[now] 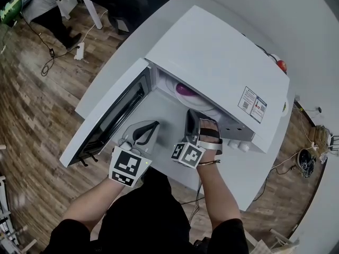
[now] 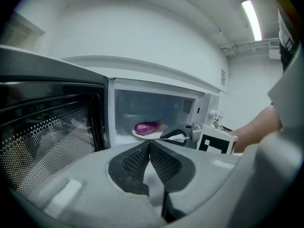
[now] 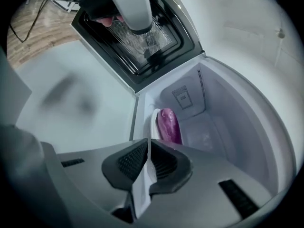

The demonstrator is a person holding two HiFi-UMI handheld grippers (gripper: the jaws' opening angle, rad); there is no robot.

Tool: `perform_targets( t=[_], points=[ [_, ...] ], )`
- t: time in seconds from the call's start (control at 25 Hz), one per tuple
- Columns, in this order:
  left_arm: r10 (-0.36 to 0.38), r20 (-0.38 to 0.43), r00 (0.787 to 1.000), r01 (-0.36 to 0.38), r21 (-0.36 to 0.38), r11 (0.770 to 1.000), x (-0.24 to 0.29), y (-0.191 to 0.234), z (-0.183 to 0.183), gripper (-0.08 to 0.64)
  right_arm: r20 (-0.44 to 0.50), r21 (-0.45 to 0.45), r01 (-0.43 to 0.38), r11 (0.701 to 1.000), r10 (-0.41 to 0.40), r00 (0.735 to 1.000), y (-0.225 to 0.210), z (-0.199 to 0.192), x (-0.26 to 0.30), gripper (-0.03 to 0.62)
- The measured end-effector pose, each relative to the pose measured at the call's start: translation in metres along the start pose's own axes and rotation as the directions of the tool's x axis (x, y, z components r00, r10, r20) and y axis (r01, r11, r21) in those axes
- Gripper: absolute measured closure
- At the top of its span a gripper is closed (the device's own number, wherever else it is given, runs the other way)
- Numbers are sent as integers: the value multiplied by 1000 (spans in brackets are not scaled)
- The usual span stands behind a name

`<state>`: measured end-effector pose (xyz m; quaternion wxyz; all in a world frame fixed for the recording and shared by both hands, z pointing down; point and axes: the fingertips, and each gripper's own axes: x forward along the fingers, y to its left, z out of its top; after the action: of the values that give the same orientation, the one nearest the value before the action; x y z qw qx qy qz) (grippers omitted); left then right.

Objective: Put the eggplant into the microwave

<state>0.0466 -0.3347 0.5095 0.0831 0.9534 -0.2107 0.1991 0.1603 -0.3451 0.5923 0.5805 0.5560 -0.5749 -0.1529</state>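
Inside the microwave (image 1: 222,62), eggplant (image 2: 146,127): half-hidden overhead, whole in left gripper view.

Eggplant (image 3: 168,125) glossy purple; microwave (image 1: 212,62) smooth white casing; door (image 2: 42,141) perforated metal mesh; floor (image 1: 32,115) wood planks.

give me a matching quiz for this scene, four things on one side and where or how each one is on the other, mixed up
Things:
1. eggplant
2. door
3. left gripper
4. sticker

Place or state:
a. swung open
b. shut, nothing held
c. on the plate inside the microwave
d. on the white casing

Pairs: 1-c, 2-a, 3-b, 4-d
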Motion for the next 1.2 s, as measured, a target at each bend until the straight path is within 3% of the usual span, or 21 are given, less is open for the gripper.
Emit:
perform_targets(
  t=[0.32, 0.84, 1.08, 1.2],
  points=[
    [17, -9, 1000, -17, -11, 1000, 2, 6, -3, 551, -7, 32, 3, 999, -3, 1000, -7, -1, 8, 558],
    [51, 8, 999, -51, -22, 998, -5, 16, 5, 551, 14, 182, 1, 983, -3, 1000, -27, 2, 17, 558],
    [46, 42, 998, -44, -45, 998, -38, 6, 20, 551, 87, 336, -68, 940, 41, 995, -39, 18, -32, 558],
    [33, 59, 998, -31, -43, 999, -59, -5, 28, 552, 108, 370, -91, 924, 54, 993, -40, 23, -66, 558]
  ],
)
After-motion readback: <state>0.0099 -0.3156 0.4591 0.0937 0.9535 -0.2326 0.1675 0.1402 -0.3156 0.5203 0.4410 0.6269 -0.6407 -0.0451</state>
